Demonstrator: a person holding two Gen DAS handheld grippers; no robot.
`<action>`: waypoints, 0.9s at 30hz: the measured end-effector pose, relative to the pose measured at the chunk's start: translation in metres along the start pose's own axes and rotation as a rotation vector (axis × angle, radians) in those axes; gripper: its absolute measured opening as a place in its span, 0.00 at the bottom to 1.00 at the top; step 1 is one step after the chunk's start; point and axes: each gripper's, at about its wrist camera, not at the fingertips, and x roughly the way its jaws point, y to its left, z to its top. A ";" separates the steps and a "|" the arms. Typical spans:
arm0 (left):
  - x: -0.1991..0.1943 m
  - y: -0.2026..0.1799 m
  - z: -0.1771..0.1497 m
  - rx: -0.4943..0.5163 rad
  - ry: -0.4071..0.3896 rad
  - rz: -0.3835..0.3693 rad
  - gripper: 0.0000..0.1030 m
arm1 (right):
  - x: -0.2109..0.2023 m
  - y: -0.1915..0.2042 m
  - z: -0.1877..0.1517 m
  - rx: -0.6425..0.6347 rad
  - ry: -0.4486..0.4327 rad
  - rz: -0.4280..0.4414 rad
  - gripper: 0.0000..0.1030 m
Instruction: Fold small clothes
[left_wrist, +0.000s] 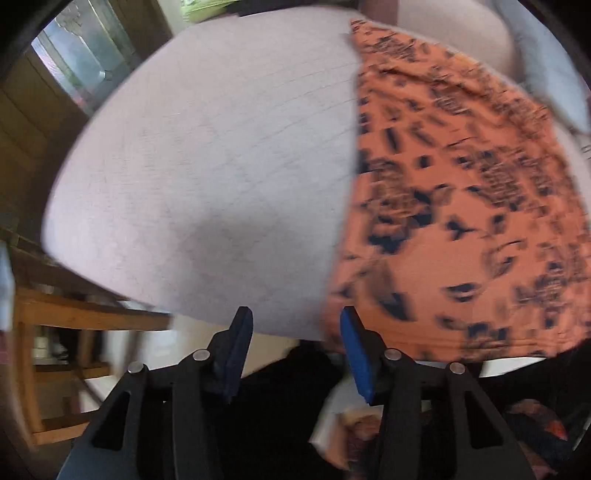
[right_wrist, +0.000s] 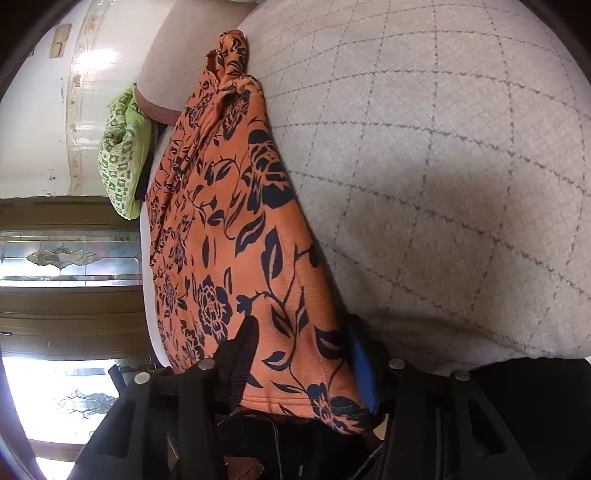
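Orange floral garment (right_wrist: 236, 236), near hem: you are straddling it with the right gripper (right_wrist: 303, 354), jaws parted, and hovering the left gripper (left_wrist: 295, 343) half-open and empty, so be seating both hem corners deep before closing.

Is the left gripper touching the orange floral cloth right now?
Cannot tell. In the blurred left wrist view the left gripper has one blue finger beside the orange floral cloth's edge.

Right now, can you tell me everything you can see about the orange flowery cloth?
The orange cloth looks soft and fleecy, printed with dark navy roses, leaves and vines. It lies stretched out long on a pale quilted cover, with lengthwise folds along one side and its far end bunched and twisted. Its near hem hangs just over the cover's edge, between the fingers of the right gripper; whether the pads press it is unclear. In the blurry left view it lies beside the left gripper, which holds nothing.
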 end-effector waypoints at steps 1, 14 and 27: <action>-0.001 -0.005 0.001 0.001 -0.004 -0.041 0.58 | 0.000 0.001 0.000 -0.002 0.000 0.006 0.58; 0.027 -0.002 0.001 -0.022 0.012 -0.224 0.11 | 0.010 0.046 -0.025 -0.252 0.011 -0.116 0.36; 0.038 0.002 0.014 -0.037 0.011 -0.183 0.59 | 0.011 0.038 -0.020 -0.197 0.021 -0.195 0.14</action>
